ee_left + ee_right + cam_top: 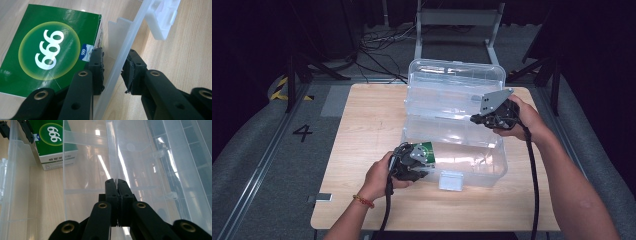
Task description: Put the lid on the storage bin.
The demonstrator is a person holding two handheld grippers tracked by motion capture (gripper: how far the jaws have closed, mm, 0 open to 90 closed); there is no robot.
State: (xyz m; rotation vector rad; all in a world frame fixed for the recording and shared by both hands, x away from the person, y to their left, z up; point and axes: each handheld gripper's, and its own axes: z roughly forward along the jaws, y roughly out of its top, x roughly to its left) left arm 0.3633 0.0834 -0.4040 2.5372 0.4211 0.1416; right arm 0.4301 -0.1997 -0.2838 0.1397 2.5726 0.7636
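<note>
green box in one clear bin
left tongs straddle the bin's front wall, gapped; right tongs pinched closed.

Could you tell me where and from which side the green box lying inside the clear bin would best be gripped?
Probably across its thin edges, coming straight down from above. The green box lies flat on the floor of the clear bin, printed face up, close to the front wall, so a sideways approach looks blocked. The left hand-held gripper straddles that wall, one jaw beside the box.
</note>
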